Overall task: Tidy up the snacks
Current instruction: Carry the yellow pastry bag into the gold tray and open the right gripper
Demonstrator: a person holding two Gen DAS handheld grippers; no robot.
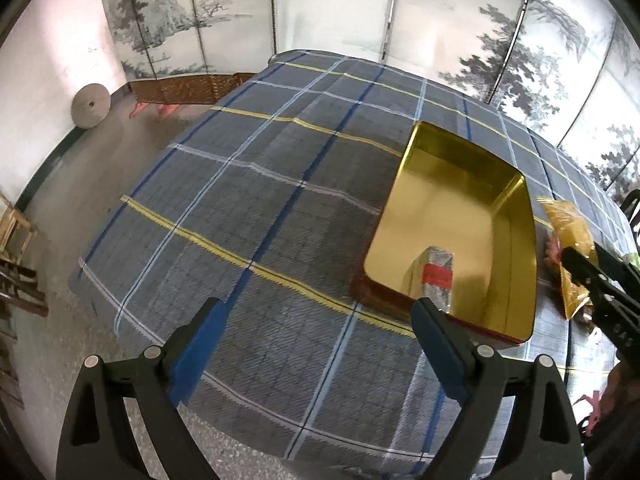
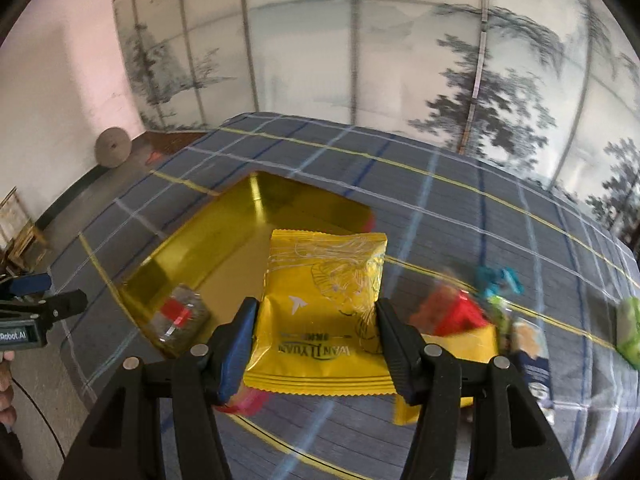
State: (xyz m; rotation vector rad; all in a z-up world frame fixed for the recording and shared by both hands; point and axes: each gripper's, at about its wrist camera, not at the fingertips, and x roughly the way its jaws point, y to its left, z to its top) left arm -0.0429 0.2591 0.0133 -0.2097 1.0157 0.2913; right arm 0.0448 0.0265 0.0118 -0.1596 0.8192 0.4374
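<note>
The right gripper [image 2: 314, 316] has a yellow snack packet [image 2: 324, 312] pinched by its two side edges, the pads pressing into soft foil, and it hangs over the near edge of the gold tin [image 2: 224, 240] on the plaid tablecloth [image 2: 460, 216]. That grip looks thin to me: the packet is puffy and slick, so a quick swing could let it twist or slide out short of the tin, landing on the cloth or on the rim. The view is streaked with blur, which suggests a hurried carry. Inside the tin lies one clear-wrapped snack with a red label [image 2: 176, 316] near the front wall; a packet dropped on top of it would sit crooked instead of flat. The left gripper [image 1: 316, 312] stands wide with nothing between its fingers, just in front of the tin's near corner, and the two tools could knock together there. The remaining snacks [image 2: 492, 312] lie heaped to the right, just beside the tin.
</note>
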